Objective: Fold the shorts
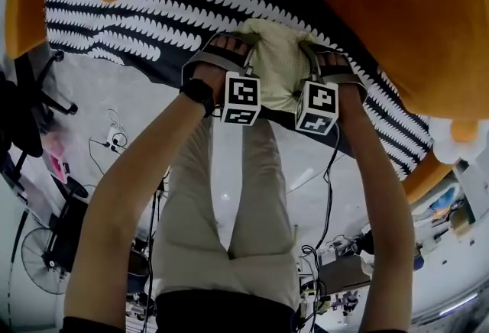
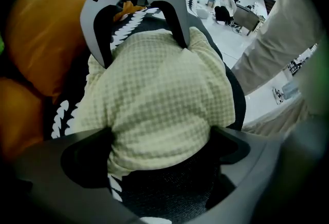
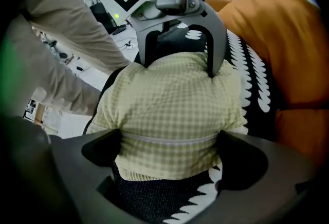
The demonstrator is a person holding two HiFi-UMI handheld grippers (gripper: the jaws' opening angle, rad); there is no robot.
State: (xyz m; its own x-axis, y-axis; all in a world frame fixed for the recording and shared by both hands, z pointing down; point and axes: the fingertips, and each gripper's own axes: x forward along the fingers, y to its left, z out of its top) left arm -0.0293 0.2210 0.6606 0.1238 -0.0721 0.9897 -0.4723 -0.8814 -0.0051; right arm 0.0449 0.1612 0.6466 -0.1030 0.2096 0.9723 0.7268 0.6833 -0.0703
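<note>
The shorts, pale yellow check cloth, lie bunched into a small thick bundle on a black and white patterned cover. Both grippers point down onto the bundle from opposite ends. My left gripper straddles its left end. In the left gripper view the shorts fill the gap of the left gripper, whose jaws stand wide. My right gripper straddles the right end. In the right gripper view an elastic waistband seam of the shorts runs across the wide gap of the right gripper.
Orange cushions rise behind and to the right of the patterned cover. The person's legs in beige trousers stand against the cover's front edge. Cables, a fan and equipment lie on the pale floor below.
</note>
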